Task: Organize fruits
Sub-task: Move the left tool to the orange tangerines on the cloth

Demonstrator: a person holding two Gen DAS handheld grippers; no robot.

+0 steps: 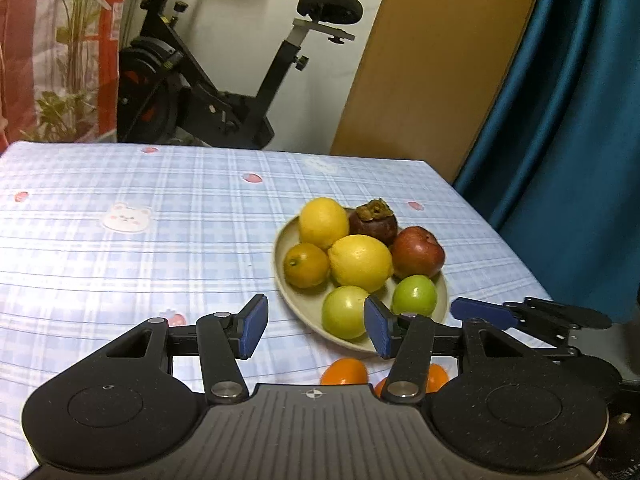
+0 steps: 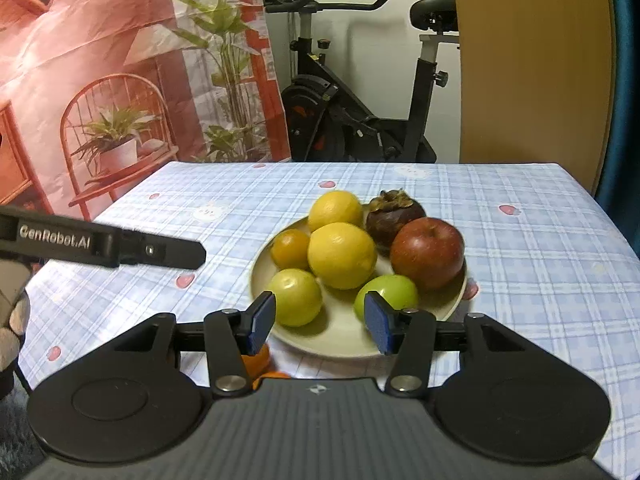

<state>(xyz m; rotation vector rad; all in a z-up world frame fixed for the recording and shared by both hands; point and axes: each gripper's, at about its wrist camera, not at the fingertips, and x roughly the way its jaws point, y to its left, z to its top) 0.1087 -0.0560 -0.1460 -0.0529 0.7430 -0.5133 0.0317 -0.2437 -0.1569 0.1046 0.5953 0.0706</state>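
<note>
A beige plate on the checked tablecloth holds two lemons, a small orange, a mangosteen, a red apple and two green fruits. Two oranges lie on the cloth just in front of the plate, partly hidden by the grippers. My left gripper is open and empty above the plate's near left edge. My right gripper is open and empty above the plate's near edge.
The right gripper's finger shows at right in the left wrist view; the left gripper's arm shows at left in the right wrist view. An exercise bike stands behind the table. A blue curtain hangs right.
</note>
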